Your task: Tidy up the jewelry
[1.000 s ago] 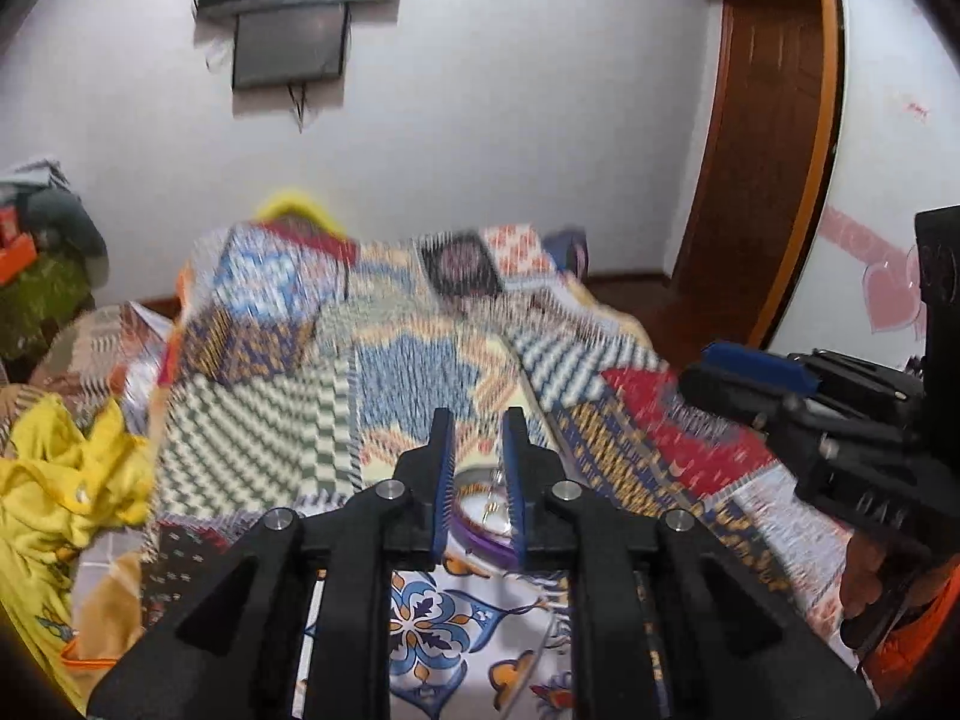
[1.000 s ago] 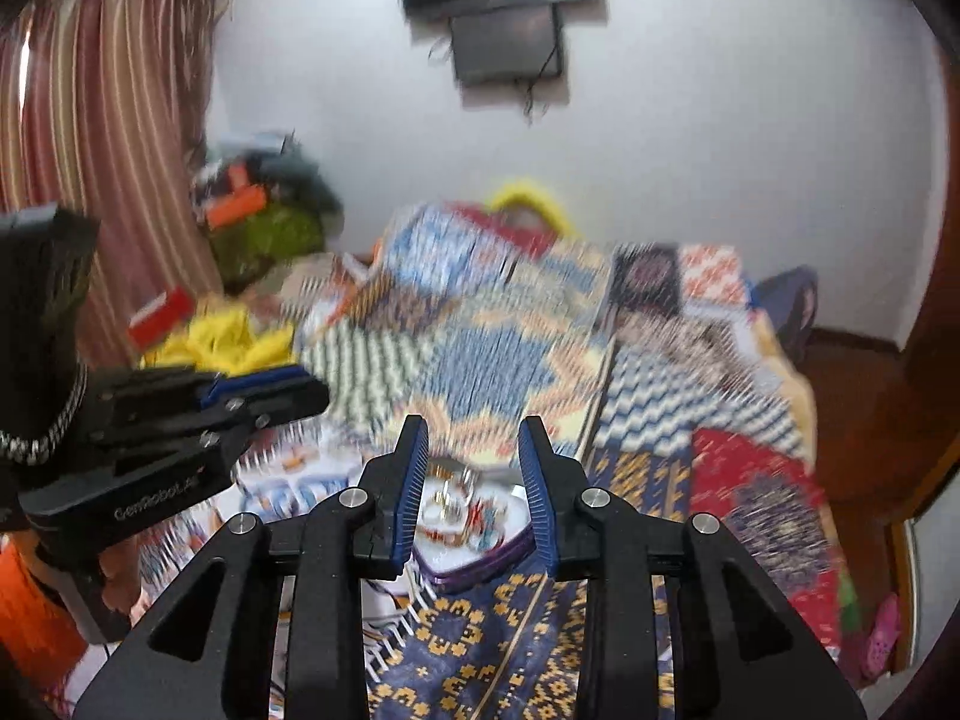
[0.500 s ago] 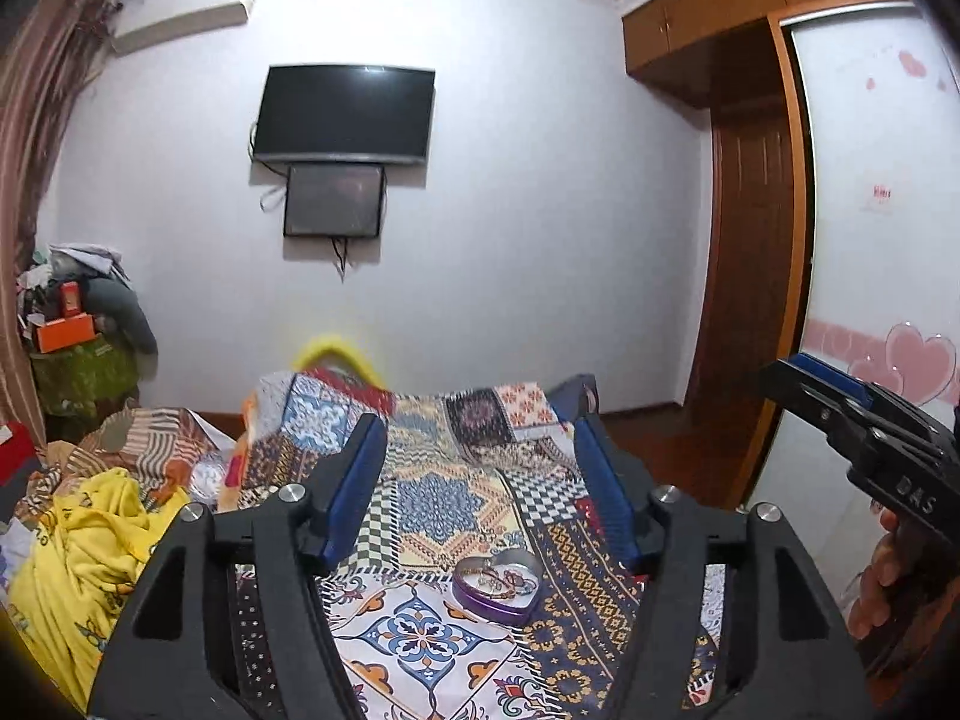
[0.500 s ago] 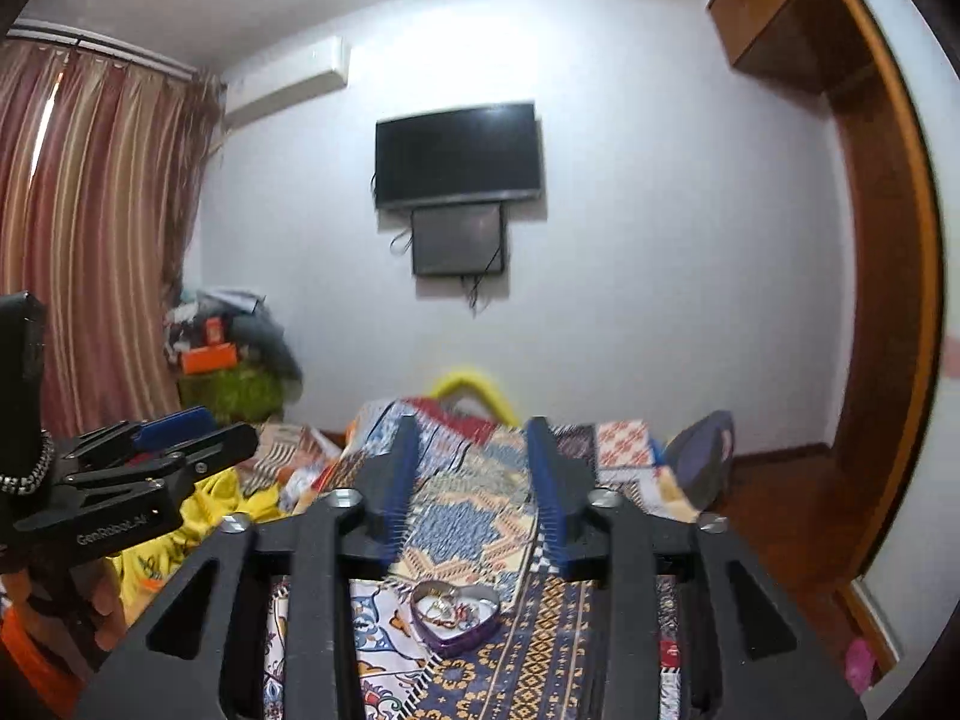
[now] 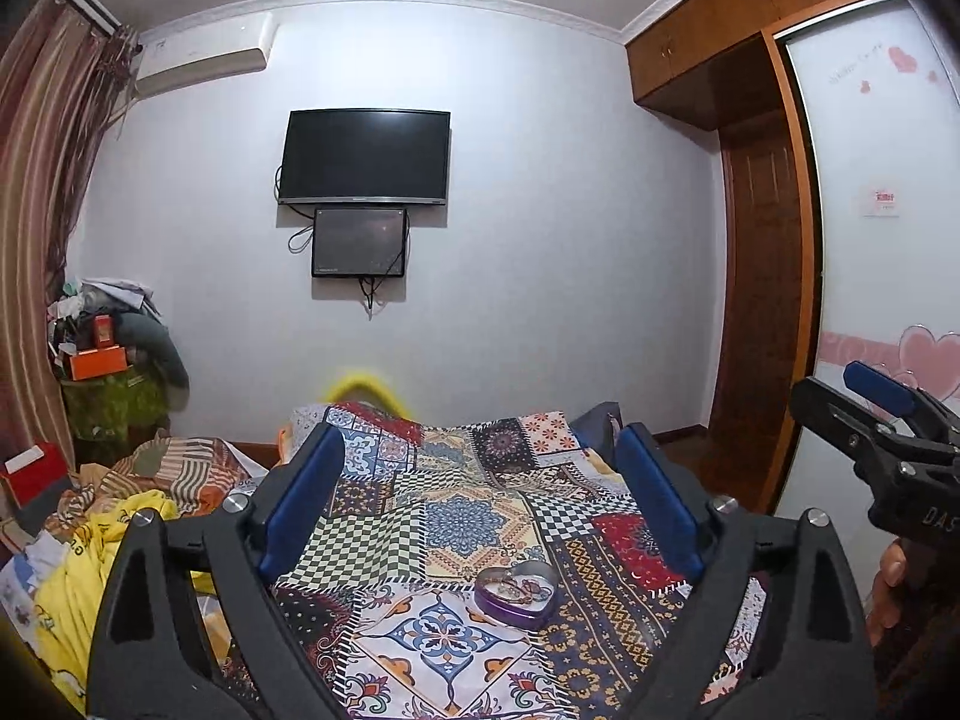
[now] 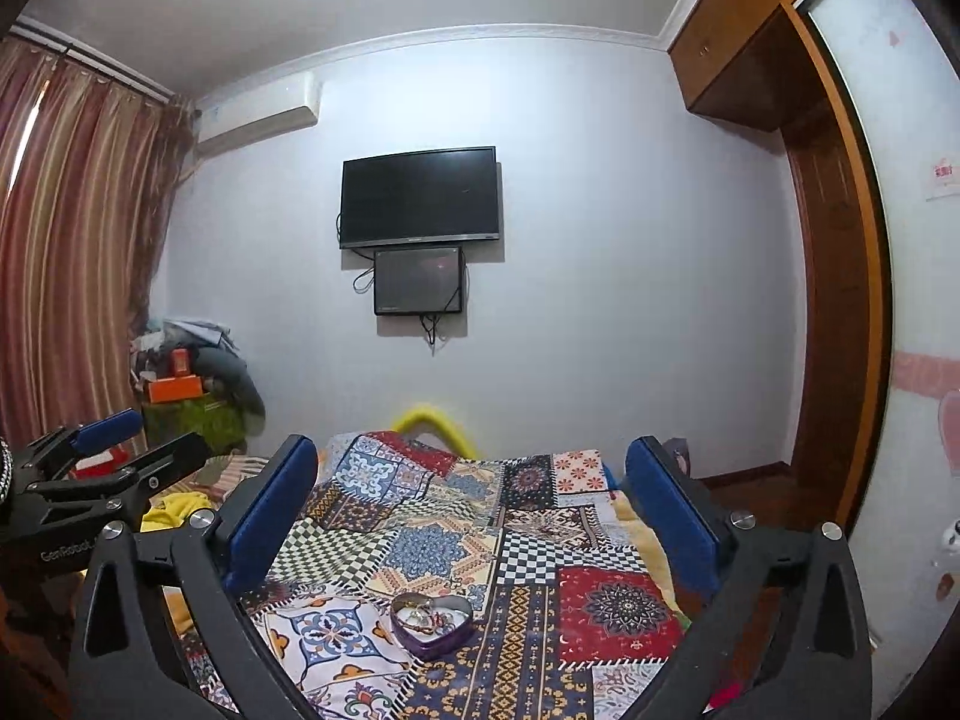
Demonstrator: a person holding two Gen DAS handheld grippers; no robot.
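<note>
Jewelry sits in the purple heart-shaped tin [image 5: 517, 593] on the patchwork bedspread [image 5: 468, 516]. Left gripper [image 5: 480, 504] and right gripper [image 6: 474, 510] hover spread wide, empty. I should descend slowly, pinching one piece.

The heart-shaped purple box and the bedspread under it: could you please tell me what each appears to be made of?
The heart-shaped purple box looks like thin metal, probably tin: its inner wall gleams silvery, while the outside is glossy purple. The patchwork-print bedspread looks like printed woven fabric, matte, lying in soft folds. The small pieces inside the box are too small to judge.
</note>
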